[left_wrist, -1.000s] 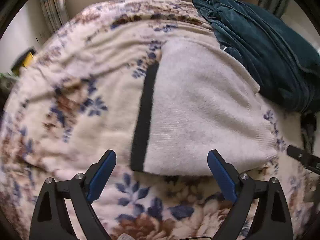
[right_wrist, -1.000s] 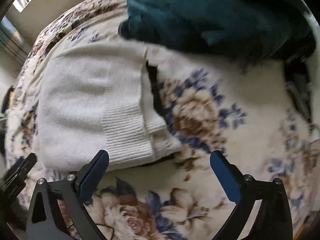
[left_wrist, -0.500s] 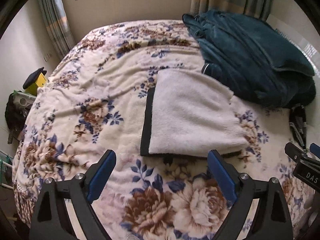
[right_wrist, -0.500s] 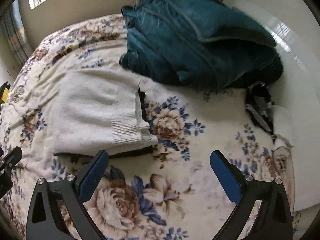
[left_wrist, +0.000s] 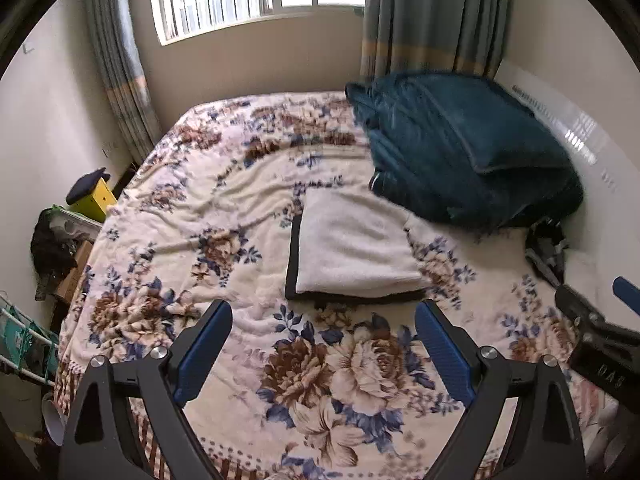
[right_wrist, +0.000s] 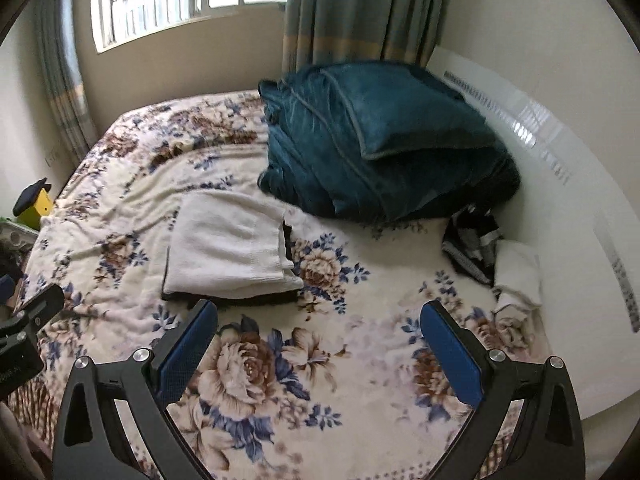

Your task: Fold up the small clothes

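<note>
A folded white knit garment (left_wrist: 352,244) with a black layer showing along its left and near edges lies flat in the middle of the floral bed; it also shows in the right wrist view (right_wrist: 230,248). My left gripper (left_wrist: 323,350) is open and empty, raised well back from the garment's near edge. My right gripper (right_wrist: 319,350) is open and empty, raised off the bed to the right of the garment. The right gripper's tip shows at the right edge of the left wrist view (left_wrist: 592,328).
A bulky folded teal blanket (right_wrist: 380,140) sits behind the garment on the right. Small dark and white clothes (right_wrist: 492,260) lie by the white headboard (right_wrist: 560,184). The floral bedspread (left_wrist: 200,216) covers the bed. A yellow box (left_wrist: 94,200) and clutter stand left.
Both grippers have pulled up and back from the folded garment, so much more of the bed and the room shows. The garment has stayed in place. Both stay open.
</note>
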The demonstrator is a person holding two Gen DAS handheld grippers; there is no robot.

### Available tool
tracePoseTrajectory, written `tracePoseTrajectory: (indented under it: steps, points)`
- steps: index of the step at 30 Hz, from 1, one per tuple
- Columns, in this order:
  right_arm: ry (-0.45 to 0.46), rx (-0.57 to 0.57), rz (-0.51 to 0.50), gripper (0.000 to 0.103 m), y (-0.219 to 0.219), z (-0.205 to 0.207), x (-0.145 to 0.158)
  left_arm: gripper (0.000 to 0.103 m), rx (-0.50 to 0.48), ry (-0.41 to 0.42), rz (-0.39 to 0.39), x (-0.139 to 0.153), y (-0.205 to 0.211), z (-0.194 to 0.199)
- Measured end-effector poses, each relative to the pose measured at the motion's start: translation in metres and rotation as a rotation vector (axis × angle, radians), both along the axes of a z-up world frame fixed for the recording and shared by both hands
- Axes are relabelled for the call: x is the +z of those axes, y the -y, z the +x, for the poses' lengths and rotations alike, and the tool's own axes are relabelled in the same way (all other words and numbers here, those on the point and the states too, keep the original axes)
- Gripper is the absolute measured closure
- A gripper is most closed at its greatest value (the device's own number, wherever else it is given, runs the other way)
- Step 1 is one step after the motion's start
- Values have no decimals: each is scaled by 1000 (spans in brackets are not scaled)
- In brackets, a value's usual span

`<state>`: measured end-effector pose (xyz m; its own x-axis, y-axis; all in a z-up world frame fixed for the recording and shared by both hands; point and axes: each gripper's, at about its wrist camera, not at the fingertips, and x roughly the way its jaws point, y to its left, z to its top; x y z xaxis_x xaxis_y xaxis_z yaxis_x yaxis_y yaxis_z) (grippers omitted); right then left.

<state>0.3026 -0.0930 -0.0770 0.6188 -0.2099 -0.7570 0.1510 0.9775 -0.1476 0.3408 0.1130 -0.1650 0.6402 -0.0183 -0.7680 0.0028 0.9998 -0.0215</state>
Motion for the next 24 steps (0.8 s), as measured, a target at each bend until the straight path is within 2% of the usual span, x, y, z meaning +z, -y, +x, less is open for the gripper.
tracePoseTrajectory:
  steps: [5, 10, 16, 23, 24]
  points:
    - [39, 37, 7, 1, -10, -46, 53, 10, 15, 68, -7, 53, -1, -35]
    - [98, 50, 10, 1, -13, -83, 105, 10, 12, 127, -16, 93, 2, -70]
    - [153, 70, 16, 1, -18, -115, 153, 10, 17, 151, -31, 114, 0, -100]
    - [183, 91, 0, 0, -25, -140, 178, 9, 35, 168, -32, 124, -2, -119]
    - [191, 90, -6, 0, -25, -143, 181, 3, 35, 172, -31, 126, -2, -121]
